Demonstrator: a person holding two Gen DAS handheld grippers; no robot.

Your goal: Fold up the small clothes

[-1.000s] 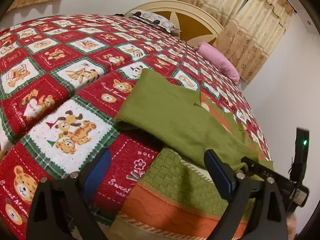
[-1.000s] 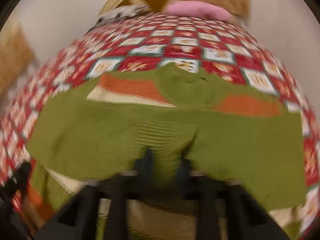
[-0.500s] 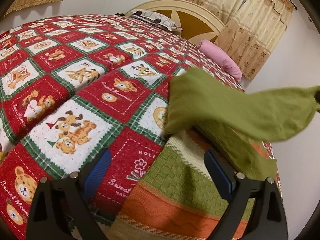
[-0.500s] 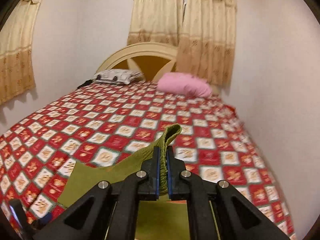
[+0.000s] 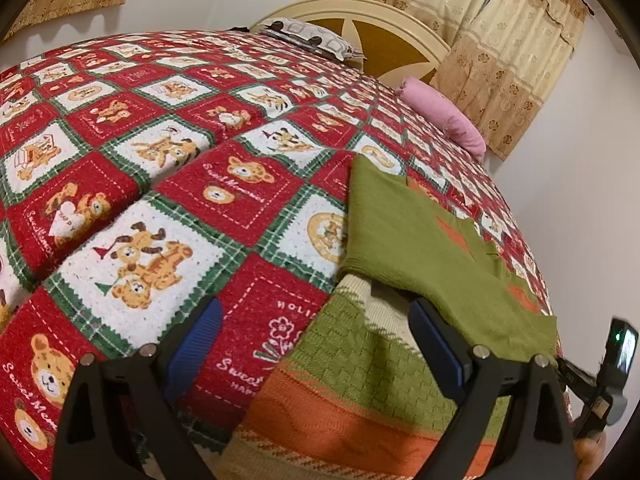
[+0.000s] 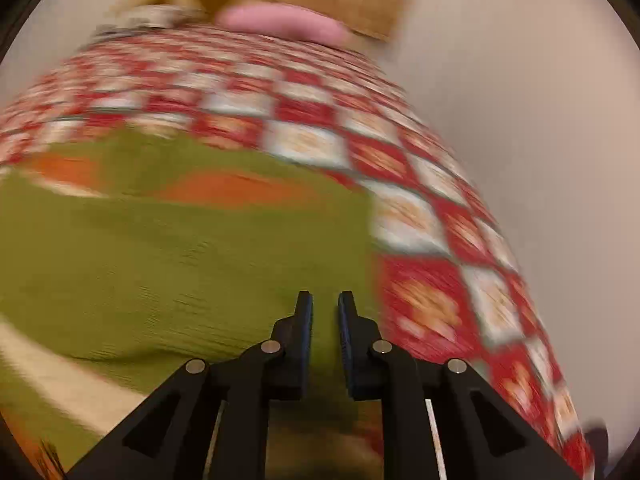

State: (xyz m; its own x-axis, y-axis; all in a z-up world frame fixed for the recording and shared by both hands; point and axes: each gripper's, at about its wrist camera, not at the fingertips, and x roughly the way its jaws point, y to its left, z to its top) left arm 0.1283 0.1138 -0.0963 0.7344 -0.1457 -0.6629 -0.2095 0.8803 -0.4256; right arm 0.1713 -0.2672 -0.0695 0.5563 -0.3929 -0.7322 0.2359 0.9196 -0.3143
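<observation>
A small green, orange and cream knitted sweater lies on the red patchwork bedspread. A plain green sleeve is laid across its body. My left gripper is open and empty, hovering over the sweater's lower left edge. In the blurred right wrist view the sweater fills the left half. My right gripper hangs just above the green cloth, jaws slightly parted with nothing between them. The right gripper also shows at the far right of the left wrist view.
A pink pillow and a patterned pillow lie at the cream headboard. A white wall runs close along the bed's right side. Curtains hang at the back right.
The right gripper carried the green sleeve up and across, laid it over the sweater body and let go, its jaws now slightly apart. The left gripper stayed in place, open.
</observation>
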